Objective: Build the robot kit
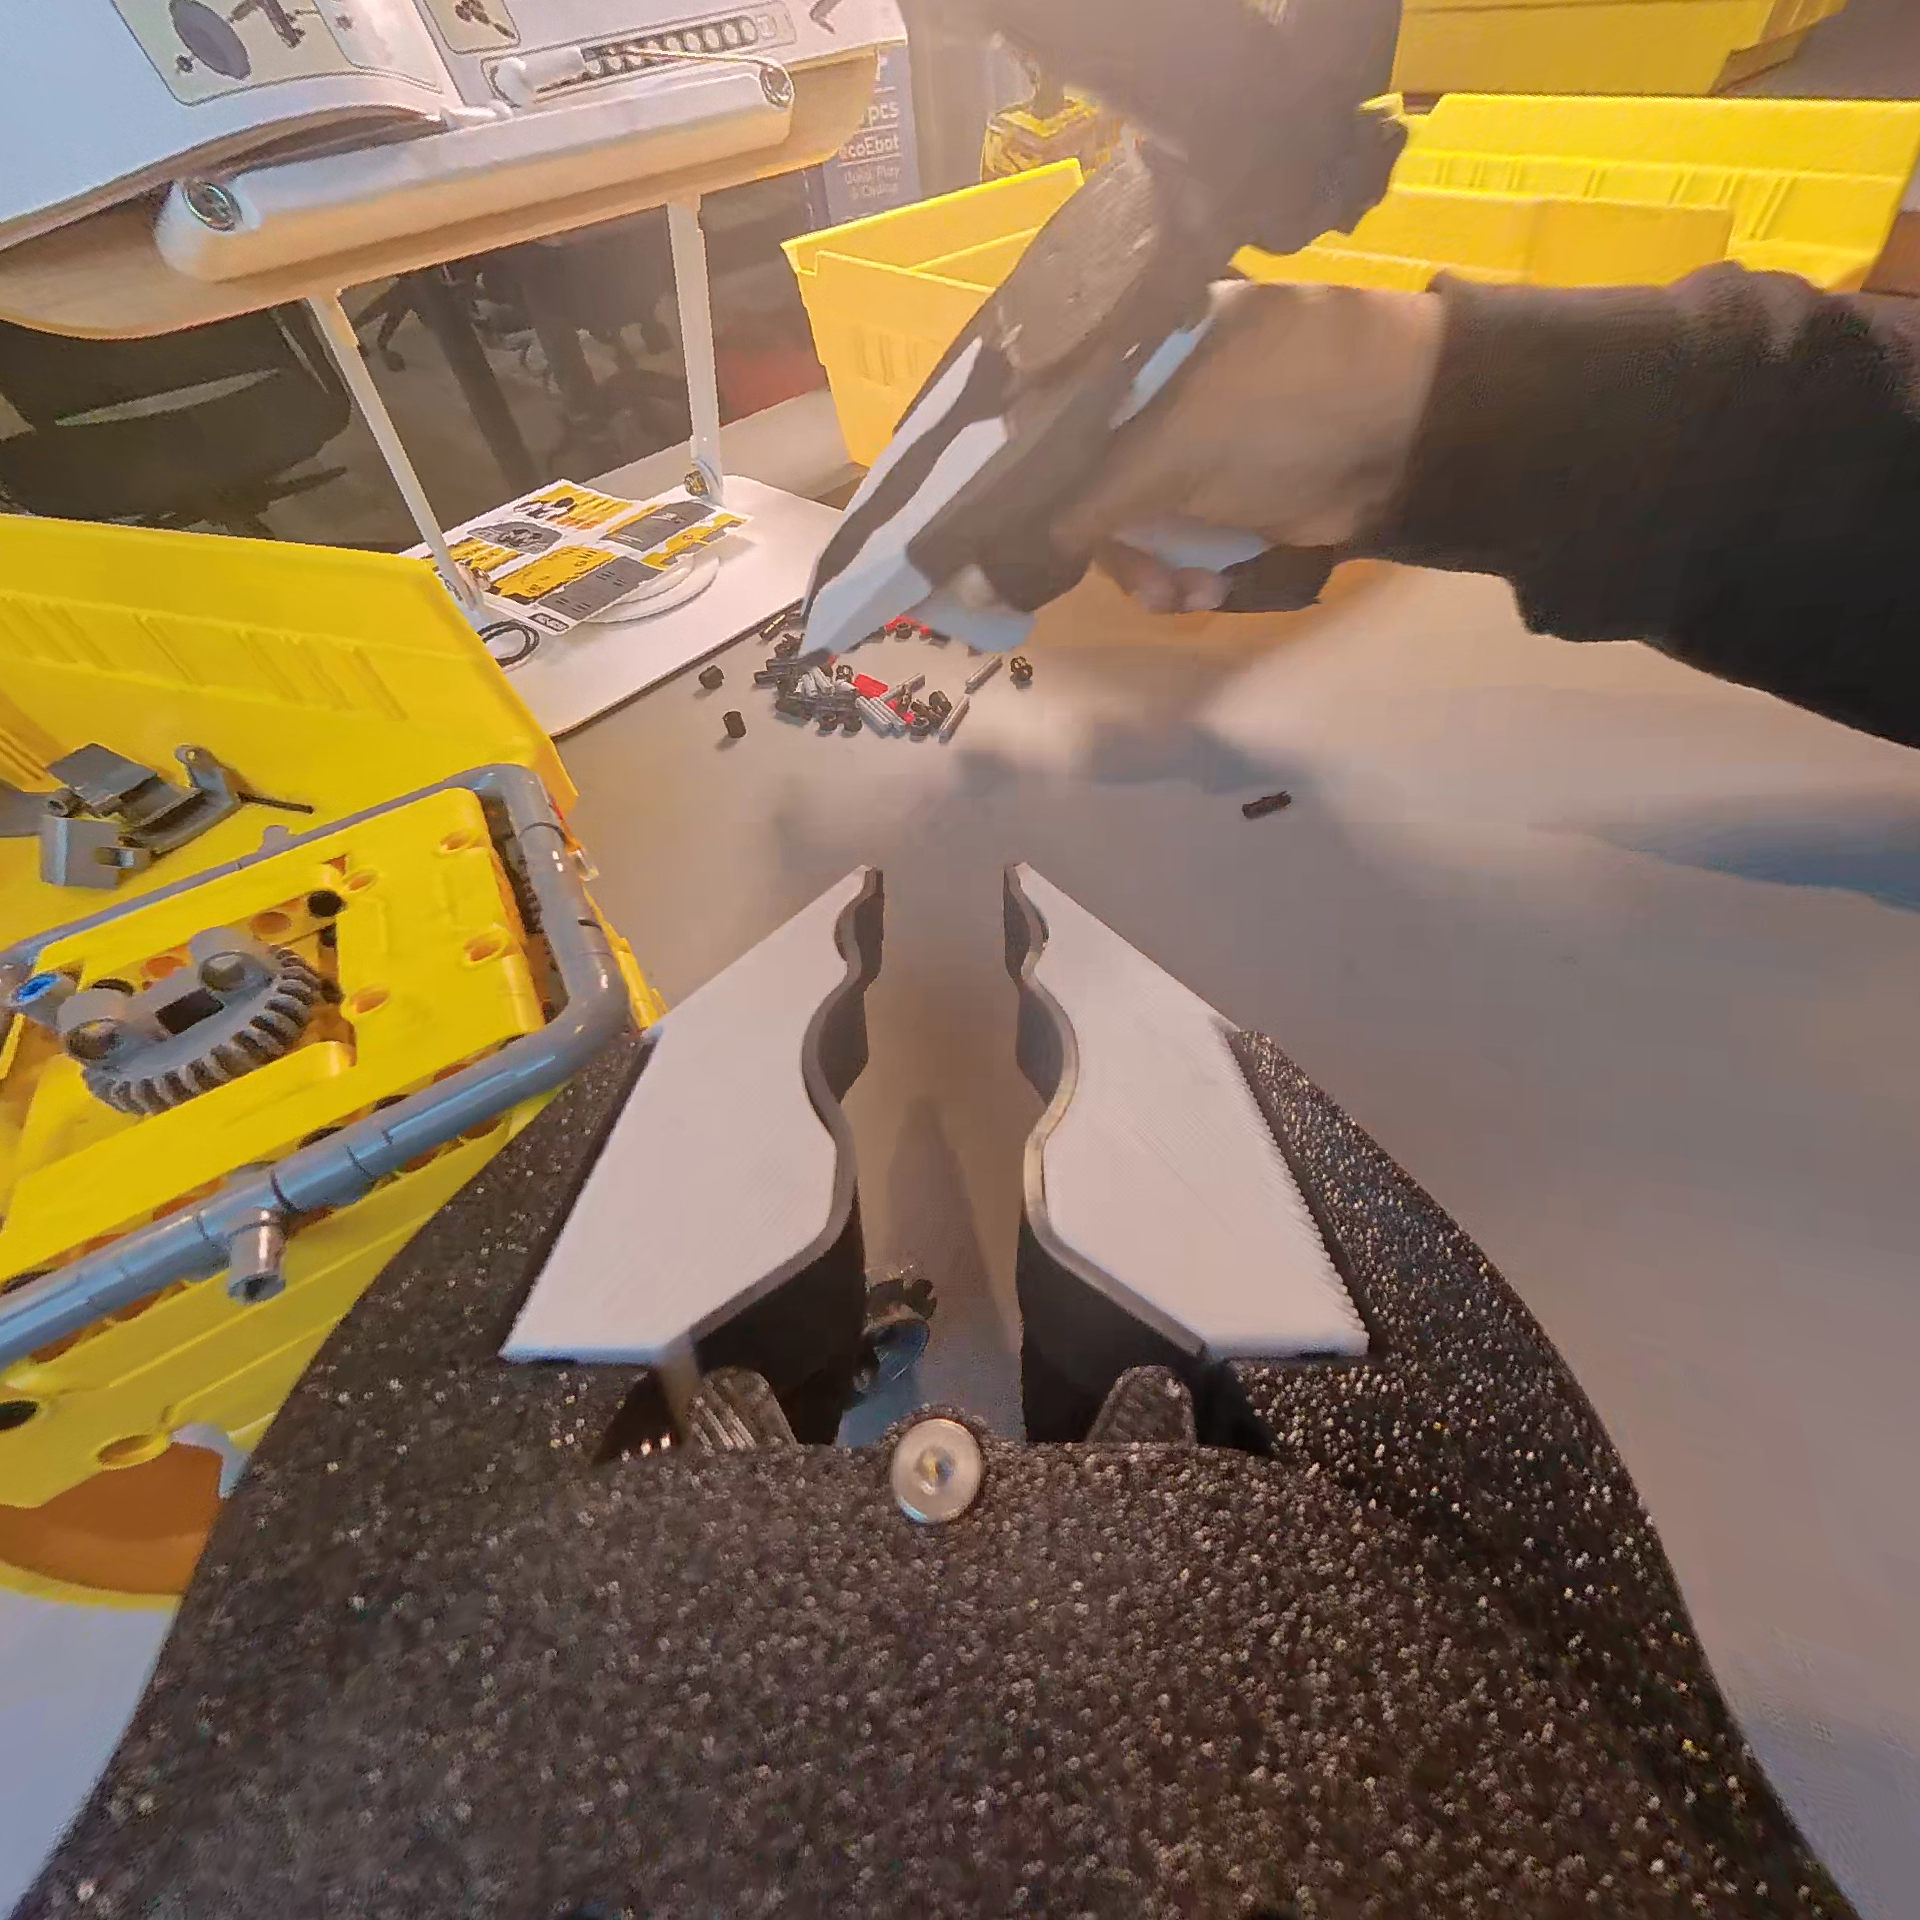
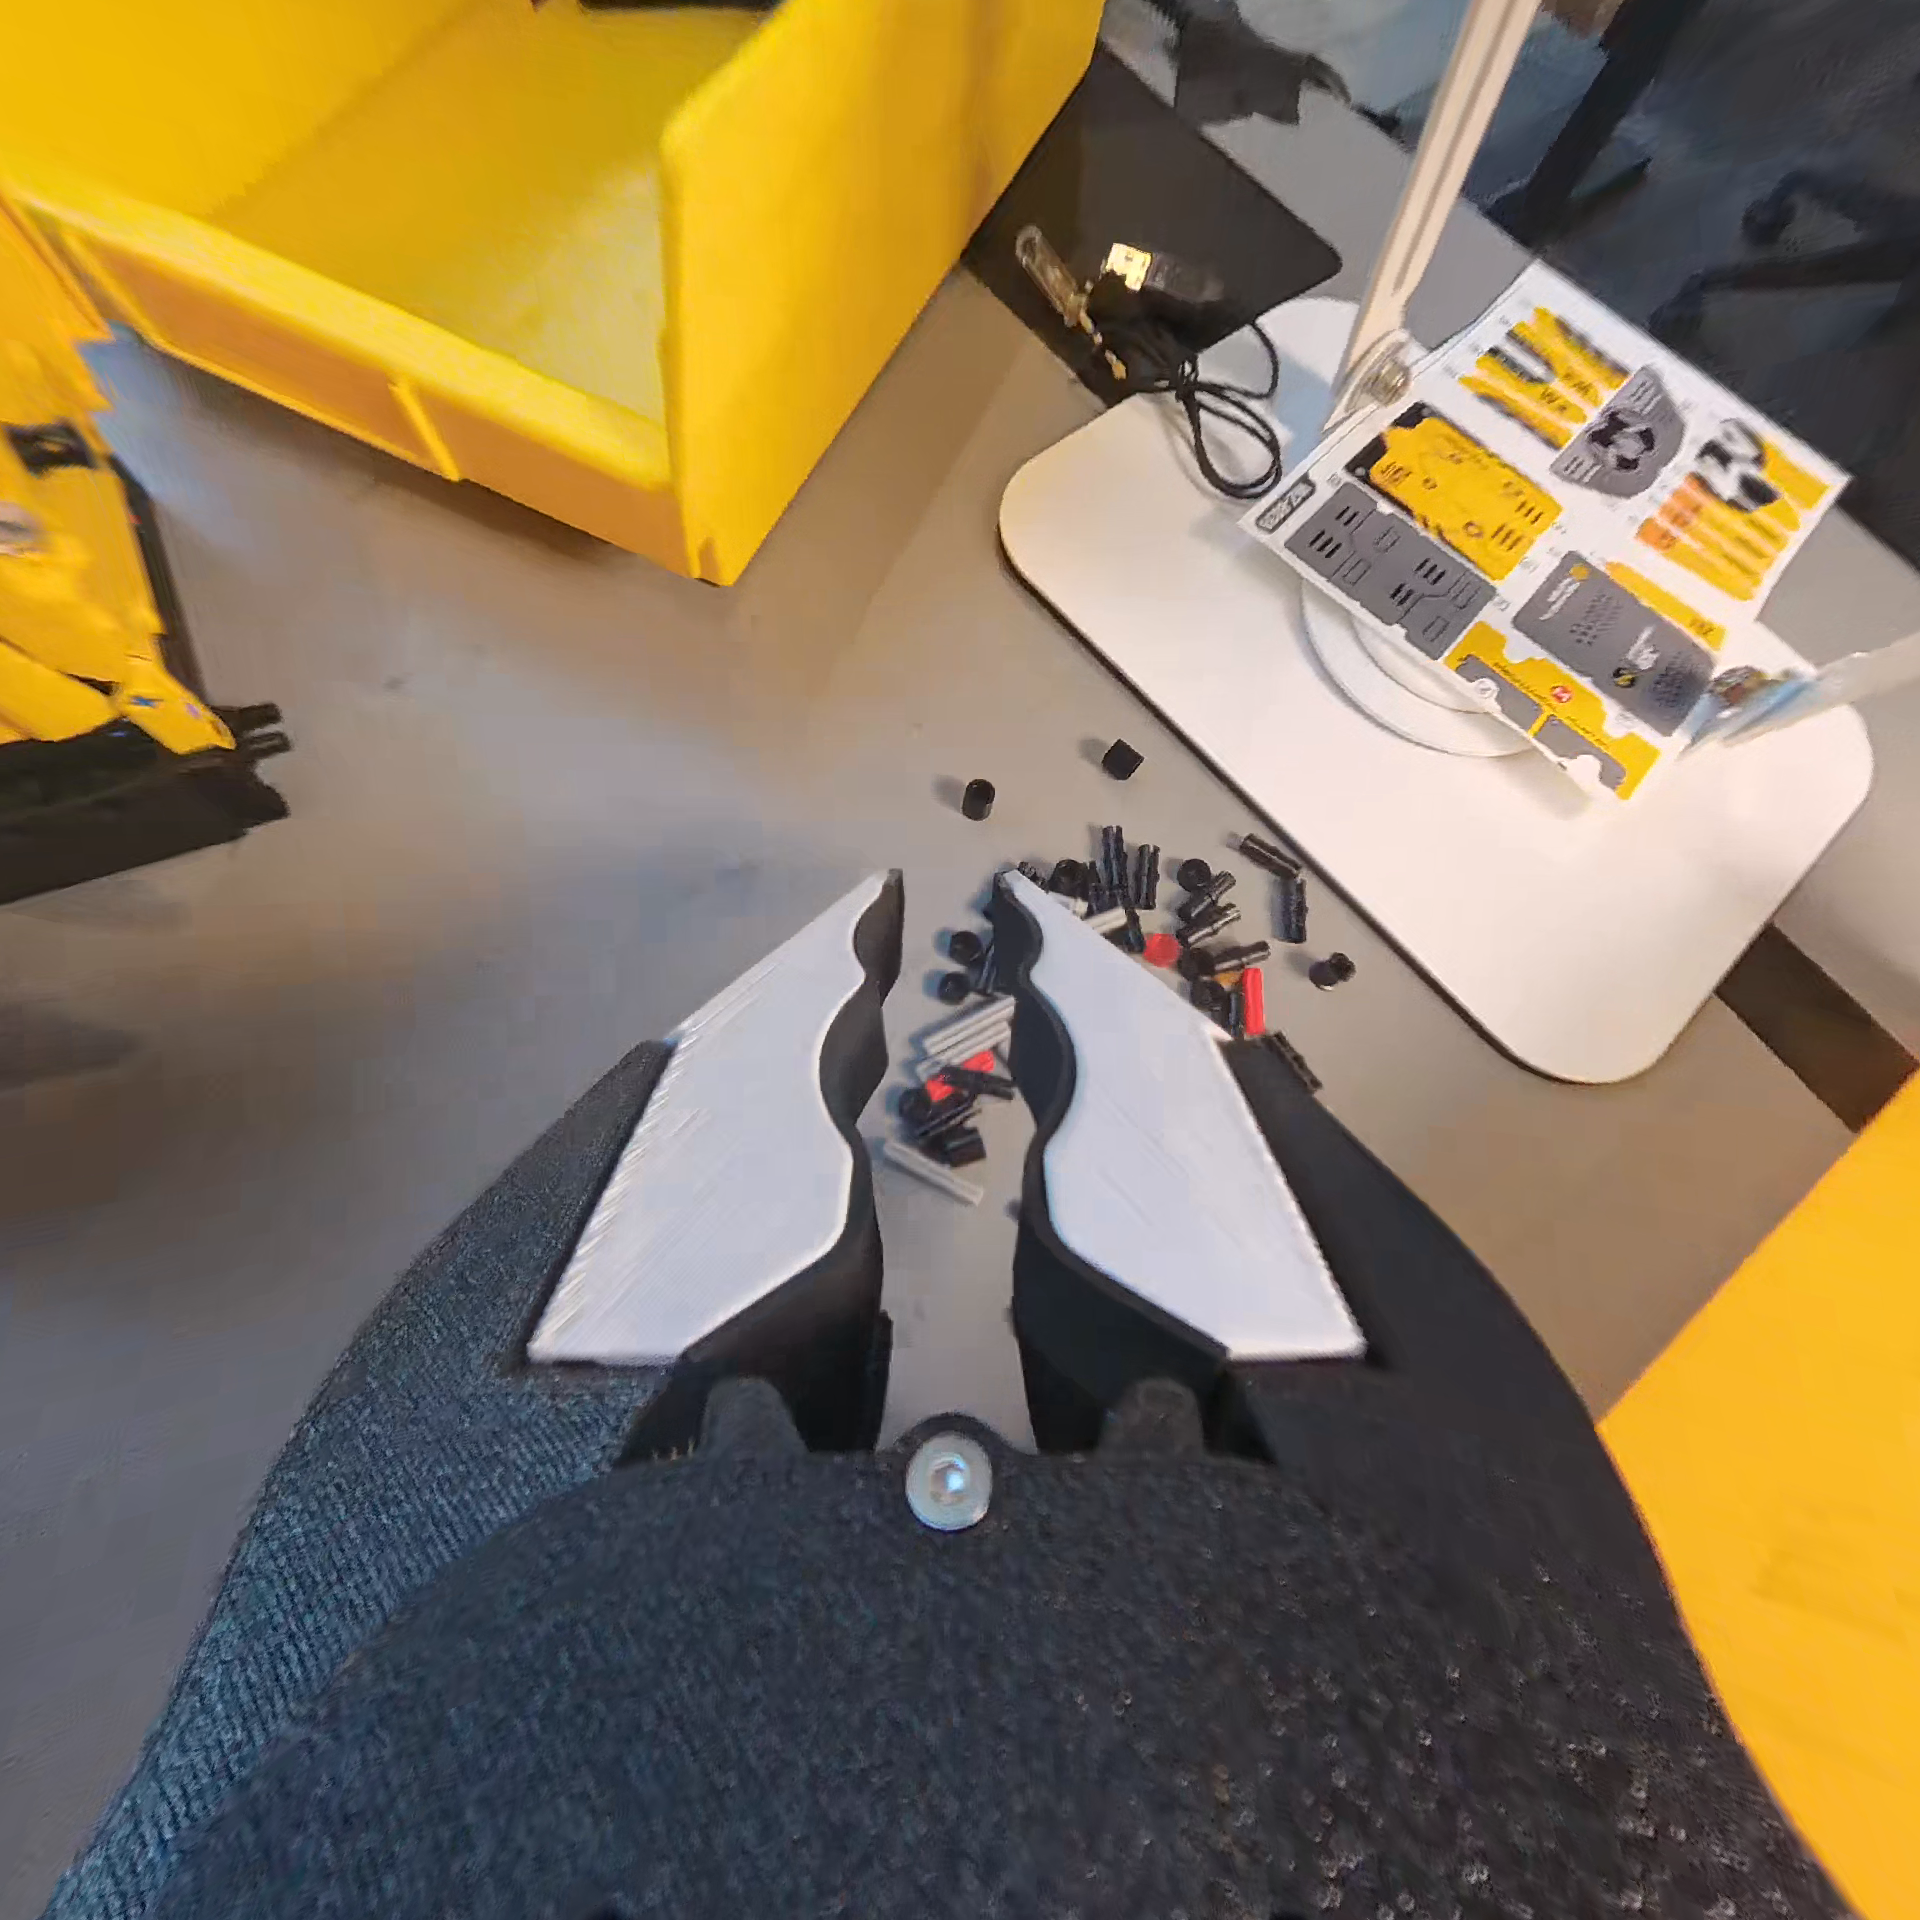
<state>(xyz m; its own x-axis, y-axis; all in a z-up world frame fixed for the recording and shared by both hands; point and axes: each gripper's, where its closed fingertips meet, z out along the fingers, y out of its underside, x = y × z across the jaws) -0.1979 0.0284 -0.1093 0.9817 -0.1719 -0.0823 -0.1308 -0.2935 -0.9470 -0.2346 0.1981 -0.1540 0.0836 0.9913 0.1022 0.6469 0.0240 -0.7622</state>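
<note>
My left gripper (image 1: 943,883) is open and empty, low over the bare grey table. Beside it on the left stands a yellow brick-built model (image 1: 260,1049) with a grey gear (image 1: 208,1029) and a grey bar frame. My right gripper (image 2: 948,883) is open and empty, tips down over a pile of small black, grey and red pins (image 2: 1132,935), some lying between its fingers. In the left wrist view a hand holds the right gripper (image 1: 821,649), its tip touching the same pile (image 1: 873,696). One black pin (image 1: 1265,803) lies apart.
Yellow bins stand around: (image 1: 914,301), (image 2: 582,260), and several at the back right (image 1: 1662,197). A white stand base (image 2: 1455,831) carries a sticker sheet (image 2: 1538,530). A booklet rests on the stand's shelf (image 1: 416,125). A black mat with a cable (image 2: 1153,260) lies behind. My hands' fingertips stand some 20 cm from each other.
</note>
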